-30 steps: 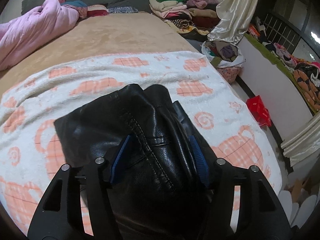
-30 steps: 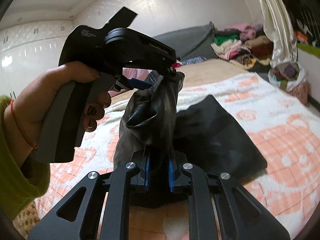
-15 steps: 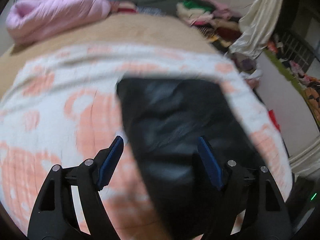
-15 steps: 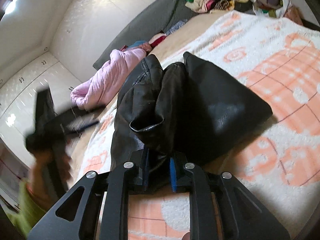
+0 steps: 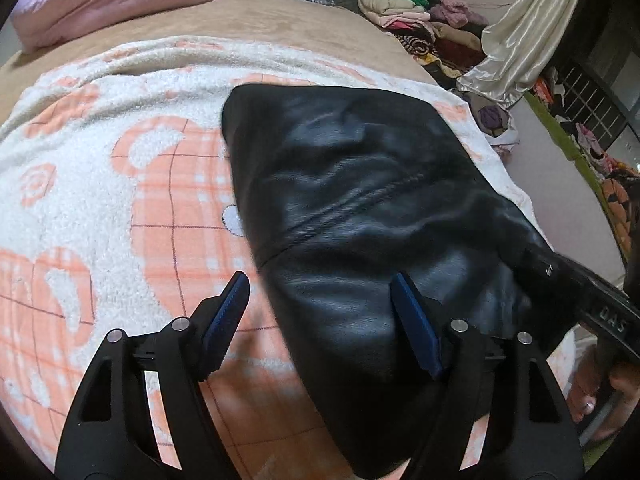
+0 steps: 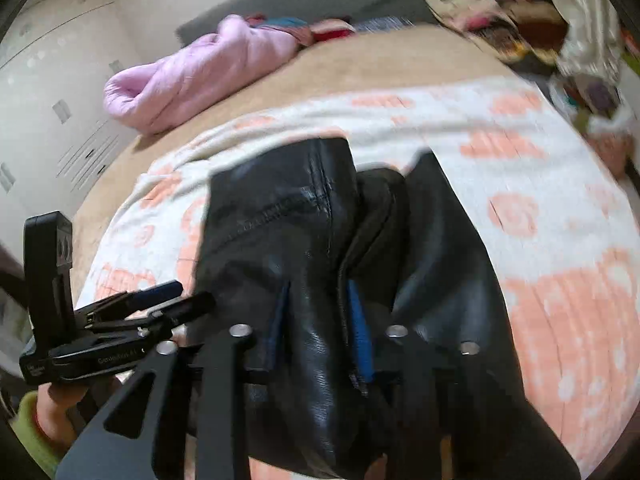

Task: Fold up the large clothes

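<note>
a black leather jacket [image 5: 360, 208] lies part-folded on the peach-and-white blanket [image 5: 120, 184] on the bed, its long axis running from the near edge away toward the far right corner. the left tongs [image 5: 320, 320] hover spread over its near left edge, one blue pad above the blanket, the other above the leather, nothing pinched. the right tongs [image 6: 316, 328] are nearer the work: a thick fold of jacket sits between their pads, the jaws opening around it while the leather is still pressed. a second ago the left tongs held a bunched fold lifted off the bed; that fold now lies flat, the tongs have let go and dropped lower, and the right tongs have swung round toward the jacket's near end.
</note>
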`<state>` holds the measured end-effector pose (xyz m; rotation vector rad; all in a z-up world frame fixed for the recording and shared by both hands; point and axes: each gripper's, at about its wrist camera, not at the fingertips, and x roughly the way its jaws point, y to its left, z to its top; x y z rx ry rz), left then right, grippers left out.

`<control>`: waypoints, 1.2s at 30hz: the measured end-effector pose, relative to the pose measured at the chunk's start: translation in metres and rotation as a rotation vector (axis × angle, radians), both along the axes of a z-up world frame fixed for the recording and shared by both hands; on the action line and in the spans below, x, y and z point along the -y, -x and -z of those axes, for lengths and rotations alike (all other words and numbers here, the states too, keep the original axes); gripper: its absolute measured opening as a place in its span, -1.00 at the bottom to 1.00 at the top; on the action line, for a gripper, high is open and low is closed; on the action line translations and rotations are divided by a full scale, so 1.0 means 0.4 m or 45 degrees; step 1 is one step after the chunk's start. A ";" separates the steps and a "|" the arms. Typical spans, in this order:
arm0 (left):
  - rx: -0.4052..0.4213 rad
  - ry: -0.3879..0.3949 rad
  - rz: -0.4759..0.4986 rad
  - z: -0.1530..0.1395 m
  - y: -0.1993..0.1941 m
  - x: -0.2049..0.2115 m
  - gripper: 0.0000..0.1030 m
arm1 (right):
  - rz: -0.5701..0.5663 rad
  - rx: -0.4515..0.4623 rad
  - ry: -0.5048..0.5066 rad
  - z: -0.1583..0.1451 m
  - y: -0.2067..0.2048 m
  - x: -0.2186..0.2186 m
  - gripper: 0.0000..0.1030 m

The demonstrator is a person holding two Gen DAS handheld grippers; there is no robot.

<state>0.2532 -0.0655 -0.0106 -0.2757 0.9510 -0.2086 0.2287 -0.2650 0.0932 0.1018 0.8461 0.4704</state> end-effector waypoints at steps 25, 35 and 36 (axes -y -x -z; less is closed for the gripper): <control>-0.144 0.201 0.127 0.047 -0.038 0.132 0.82 | 0.213 -0.110 -0.206 0.143 -0.039 0.320 0.32; -0.113 0.130 0.144 0.030 -0.030 0.140 0.81 | 0.135 -0.232 -0.380 0.194 -0.002 0.359 0.25; -0.116 0.125 0.151 0.031 -0.033 0.147 0.81 | 0.146 -0.255 -0.416 0.208 -0.002 0.362 0.17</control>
